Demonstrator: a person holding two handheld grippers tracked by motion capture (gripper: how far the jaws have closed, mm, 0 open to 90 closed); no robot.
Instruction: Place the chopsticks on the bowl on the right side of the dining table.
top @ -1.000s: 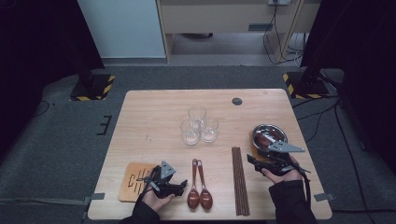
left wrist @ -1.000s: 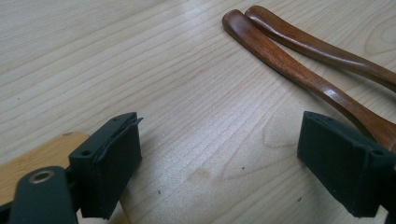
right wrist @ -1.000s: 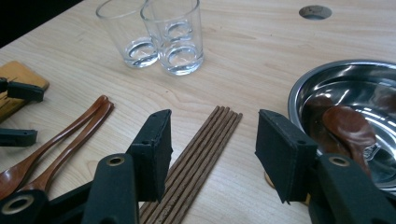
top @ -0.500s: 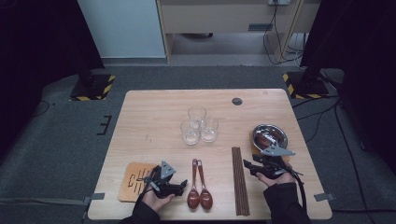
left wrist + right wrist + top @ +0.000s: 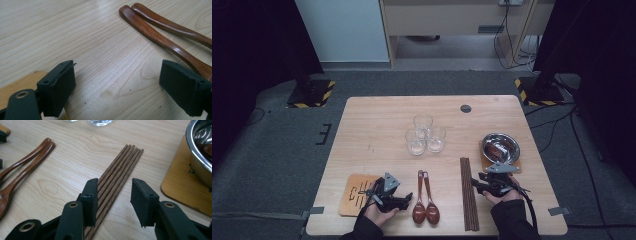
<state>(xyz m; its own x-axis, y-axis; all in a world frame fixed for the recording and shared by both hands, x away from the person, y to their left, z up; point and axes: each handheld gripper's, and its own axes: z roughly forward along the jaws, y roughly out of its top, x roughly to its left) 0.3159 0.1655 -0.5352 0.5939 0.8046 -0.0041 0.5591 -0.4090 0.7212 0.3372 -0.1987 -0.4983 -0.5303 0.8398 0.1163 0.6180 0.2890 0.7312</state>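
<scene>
Jaws of the right gripper [image 5: 113, 202] have been closing, apart, astride the ribbed dark-brown wooden chopsticks [image 5: 117, 176] lying flat on the pale wood-grain bench [image 5: 377, 130]; left gripper [image 5: 117, 87] jaws gape over bare grain.

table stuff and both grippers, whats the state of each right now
left gripper: open, nothing between the jaws
right gripper: open, jaws just been closing, over the chopsticks
chopsticks: flat, bundled side by side
spoons: flat, side by side, untouched
glasses: upright, clustered, look empty
bowl: upright on a wooden coaster
</scene>
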